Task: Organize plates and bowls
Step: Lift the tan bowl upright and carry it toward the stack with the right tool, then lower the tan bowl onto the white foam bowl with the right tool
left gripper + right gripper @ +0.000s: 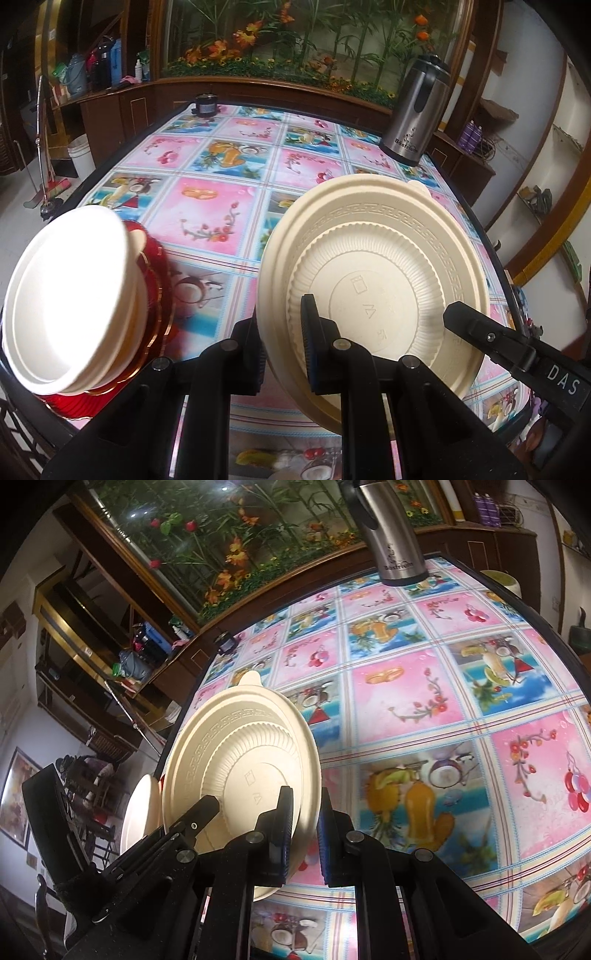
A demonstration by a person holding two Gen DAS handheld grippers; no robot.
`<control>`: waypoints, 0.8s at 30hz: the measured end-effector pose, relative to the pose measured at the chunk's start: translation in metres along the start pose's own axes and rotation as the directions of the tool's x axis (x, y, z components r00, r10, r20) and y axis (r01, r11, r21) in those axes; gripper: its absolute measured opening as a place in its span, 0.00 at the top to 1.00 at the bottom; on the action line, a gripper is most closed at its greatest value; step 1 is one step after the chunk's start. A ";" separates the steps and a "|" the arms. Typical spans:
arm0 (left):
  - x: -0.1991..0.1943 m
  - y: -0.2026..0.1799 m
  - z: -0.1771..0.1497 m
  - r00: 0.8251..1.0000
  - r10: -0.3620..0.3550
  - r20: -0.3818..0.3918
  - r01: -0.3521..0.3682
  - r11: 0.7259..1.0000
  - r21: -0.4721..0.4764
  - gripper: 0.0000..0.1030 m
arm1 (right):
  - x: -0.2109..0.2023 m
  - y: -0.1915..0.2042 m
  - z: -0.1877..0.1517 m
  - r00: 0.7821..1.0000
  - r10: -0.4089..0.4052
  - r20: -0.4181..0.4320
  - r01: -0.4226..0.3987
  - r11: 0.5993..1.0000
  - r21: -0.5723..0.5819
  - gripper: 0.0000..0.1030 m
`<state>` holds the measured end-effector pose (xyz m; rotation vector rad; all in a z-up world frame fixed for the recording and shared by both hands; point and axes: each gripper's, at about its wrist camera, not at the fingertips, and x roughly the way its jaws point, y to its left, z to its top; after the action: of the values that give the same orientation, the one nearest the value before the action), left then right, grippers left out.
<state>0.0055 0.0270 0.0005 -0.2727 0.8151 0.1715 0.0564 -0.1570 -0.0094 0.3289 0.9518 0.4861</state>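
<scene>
Both tongs grip one cream plate (373,266), held on edge above the desk (207,206) with its underside towards the cameras. The left tongs (282,347) are narrowed onto the plate's lower left rim, one finger on each face. The right tongs (304,834) pinch the opposite rim the same way, closed to the thickness of the rim.

The plate is round, matte, moulded, with a ribbed ring and a key-pattern band on the back, plus a small tab (250,677) at the top edge.

At the desk's near left corner sits one red plate (159,295) with scalloped gold trim, carrying cream bowls (70,295) nested together; their number is unclear.

The desk wears a glossy cloth of pink and blue fruit squares. One steel flask (413,110) stands at the far right, one dark jar (207,105) at the far edge.
</scene>
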 end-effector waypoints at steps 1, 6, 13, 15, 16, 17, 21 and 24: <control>-0.002 0.002 0.000 1.000 0.001 0.003 -0.001 1.000 -0.004 0.86 | 0.000 0.002 0.000 1.000 0.004 -0.001 -0.004 1.000 -0.003 0.89; -0.011 0.013 0.001 1.000 0.013 0.017 -0.013 1.000 -0.024 0.86 | -0.001 0.015 -0.002 1.000 0.023 0.004 -0.023 0.999 -0.028 0.89; -0.022 0.027 0.006 0.999 0.031 0.037 -0.029 0.998 -0.048 0.86 | -0.002 0.033 0.000 0.998 0.055 0.003 -0.055 0.997 -0.060 0.89; -0.025 0.031 0.007 0.998 0.040 0.042 -0.038 0.998 -0.055 0.86 | -0.001 0.037 0.001 0.998 0.063 0.001 -0.063 0.996 -0.066 0.89; -0.025 0.032 0.007 0.998 0.043 0.043 -0.040 0.997 -0.058 0.86 | -0.001 0.040 0.001 0.998 0.068 -0.001 -0.068 0.995 -0.070 0.89; -0.027 0.033 0.008 0.998 0.046 0.045 -0.044 0.997 -0.060 0.86 | 0.000 0.042 0.001 0.997 0.072 -0.003 -0.072 0.995 -0.074 0.89; -0.032 0.037 0.010 0.997 0.055 0.052 -0.051 0.996 -0.070 0.86 | 0.002 0.049 0.003 0.996 0.089 -0.015 -0.090 0.993 -0.076 0.89; -0.036 0.041 0.011 0.996 0.062 0.060 -0.058 0.995 -0.079 0.86 | 0.002 0.054 0.004 0.995 0.098 -0.019 -0.099 0.992 -0.081 0.89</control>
<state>-0.0216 0.0676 0.0268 -0.3145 0.7564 0.2672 0.0471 -0.1108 0.0167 0.2993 0.9303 0.6169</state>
